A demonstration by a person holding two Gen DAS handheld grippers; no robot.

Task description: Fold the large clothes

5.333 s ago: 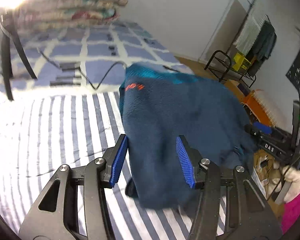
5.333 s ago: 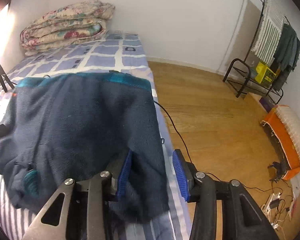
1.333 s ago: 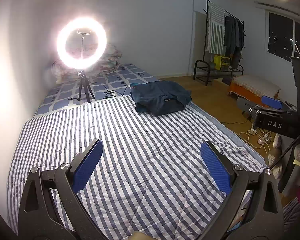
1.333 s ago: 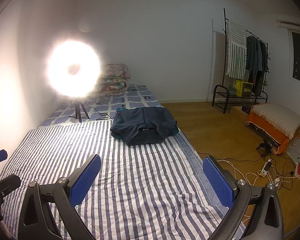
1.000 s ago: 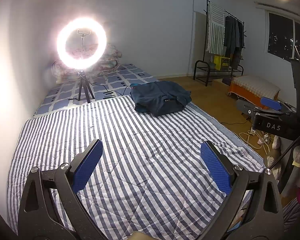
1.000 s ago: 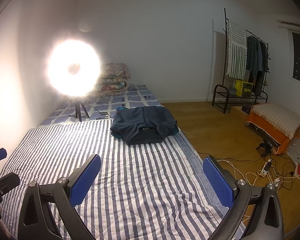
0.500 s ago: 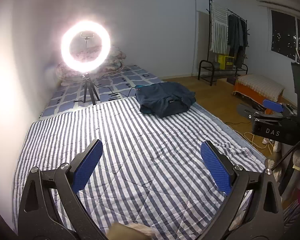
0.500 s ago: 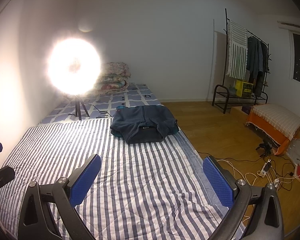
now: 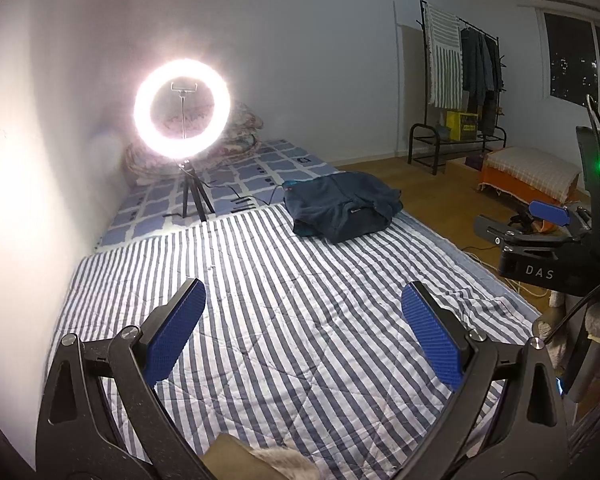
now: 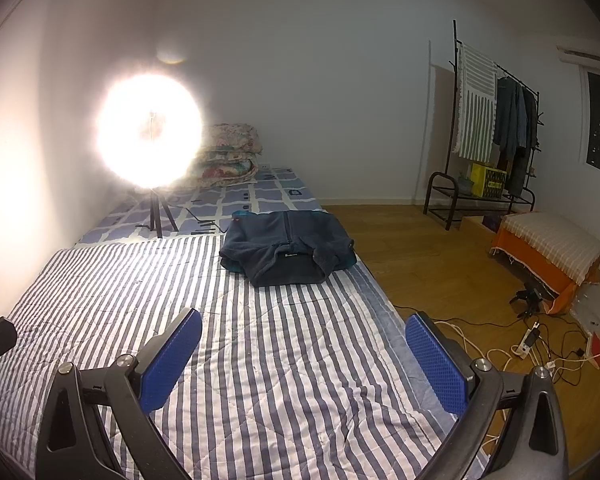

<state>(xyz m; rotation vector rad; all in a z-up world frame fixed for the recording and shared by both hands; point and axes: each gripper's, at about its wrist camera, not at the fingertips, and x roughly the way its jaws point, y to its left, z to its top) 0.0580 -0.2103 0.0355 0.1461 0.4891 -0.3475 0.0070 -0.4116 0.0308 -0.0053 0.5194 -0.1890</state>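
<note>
A dark blue fleece jacket [image 9: 342, 210] [image 10: 290, 250] lies folded at the far right end of the striped quilt [image 9: 300, 320] [image 10: 260, 340]. My left gripper [image 9: 300, 324] hangs wide open over the near part of the quilt, far from the jacket, with nothing between its blue pads. My right gripper [image 10: 302, 350] is also wide open and holds nothing, equally far back from the jacket. In the left wrist view the right gripper [image 9: 540, 220] shows at the right edge.
A lit ring light on a tripod [image 9: 182, 112] [image 10: 150, 136] stands on the checked mattress [image 9: 260, 168] beyond the quilt, with stacked floral bedding [image 10: 228, 156] behind it. A clothes rack [image 10: 488, 128], an orange bench [image 10: 548, 256] and floor cables [image 10: 540, 344] are to the right.
Over five seconds both grippers let go of the jacket and drew far back from it, jaws opened wide. In the last second the views only drift slightly.
</note>
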